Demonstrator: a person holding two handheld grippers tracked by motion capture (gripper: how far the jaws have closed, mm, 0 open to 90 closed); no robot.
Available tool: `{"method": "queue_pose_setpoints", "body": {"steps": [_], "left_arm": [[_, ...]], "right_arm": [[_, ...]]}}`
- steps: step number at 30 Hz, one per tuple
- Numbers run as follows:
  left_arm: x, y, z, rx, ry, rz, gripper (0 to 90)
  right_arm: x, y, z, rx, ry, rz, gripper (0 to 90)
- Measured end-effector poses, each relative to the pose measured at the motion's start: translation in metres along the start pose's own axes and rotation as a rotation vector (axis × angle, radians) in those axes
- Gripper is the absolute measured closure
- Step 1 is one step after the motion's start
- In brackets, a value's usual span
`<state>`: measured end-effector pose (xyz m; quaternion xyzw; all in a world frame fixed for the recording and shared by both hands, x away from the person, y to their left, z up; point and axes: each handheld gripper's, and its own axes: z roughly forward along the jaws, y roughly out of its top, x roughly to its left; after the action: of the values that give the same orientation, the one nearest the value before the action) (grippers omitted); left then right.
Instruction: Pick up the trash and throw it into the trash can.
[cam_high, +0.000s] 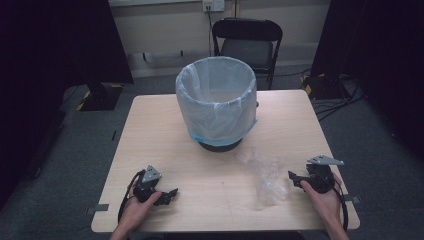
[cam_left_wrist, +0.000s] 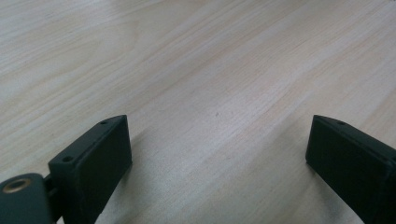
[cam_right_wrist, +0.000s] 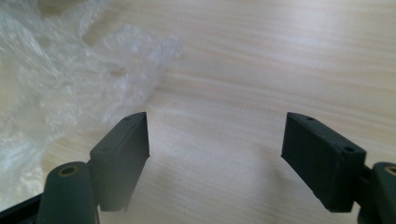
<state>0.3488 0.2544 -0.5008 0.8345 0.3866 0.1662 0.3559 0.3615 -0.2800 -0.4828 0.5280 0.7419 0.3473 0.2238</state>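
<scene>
A bin (cam_high: 216, 102) lined with a pale blue bag stands at the middle back of the wooden table (cam_high: 150, 135). A crumpled clear plastic sheet (cam_high: 265, 175) lies on the table right of centre, and again at the left of the right gripper view (cam_right_wrist: 60, 74). My left gripper (cam_high: 172, 194) rests low at the front left, open, with bare wood between its jaws (cam_left_wrist: 219, 149). My right gripper (cam_high: 292, 177) sits at the front right, just right of the plastic, open and holding nothing (cam_right_wrist: 215, 140).
A black folding chair (cam_high: 247, 42) stands behind the table. Cables and dark stands (cam_high: 330, 85) lie on the grey floor at both back corners. Table edges run close to both hands at the front.
</scene>
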Motion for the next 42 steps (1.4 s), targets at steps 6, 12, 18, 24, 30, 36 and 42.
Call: {"method": "queue_pose_setpoints", "body": {"steps": [6, 12, 18, 24, 30, 36, 42], "left_arm": [[0.000, 0.000, 0.000, -0.001, 0.003, -0.001, 6.4], [0.000, 0.000, 0.000, -0.001, 0.003, -0.001, 6.4], [0.000, 0.000, 0.000, -0.001, 0.003, -0.001, 6.4], [0.000, 0.000, 0.000, -0.001, 0.003, -0.001, 6.4], [0.000, 0.000, 0.000, -0.002, 0.003, -0.001, 6.4], [0.000, 0.000, 0.000, -0.001, 0.004, -0.001, 6.4], [0.000, 0.000, 0.000, -0.002, 0.004, -0.002, 6.4]], "right_arm": [[0.011, 0.009, -0.015, -0.046, 0.046, -0.026, 31.1], [0.032, 0.024, -0.030, -0.105, 0.123, -0.059, 27.0], [0.061, 0.037, -0.036, -0.122, 0.195, -0.082, 19.5], [0.089, 0.038, -0.034, -0.096, 0.243, -0.121, 16.9], [0.107, 0.032, -0.019, -0.022, 0.292, -0.165, 17.8], [0.117, 0.049, -0.029, -0.085, 0.312, -0.150, 17.0], [0.127, 0.045, -0.002, -0.004, 0.291, -0.166, 16.3]]}}
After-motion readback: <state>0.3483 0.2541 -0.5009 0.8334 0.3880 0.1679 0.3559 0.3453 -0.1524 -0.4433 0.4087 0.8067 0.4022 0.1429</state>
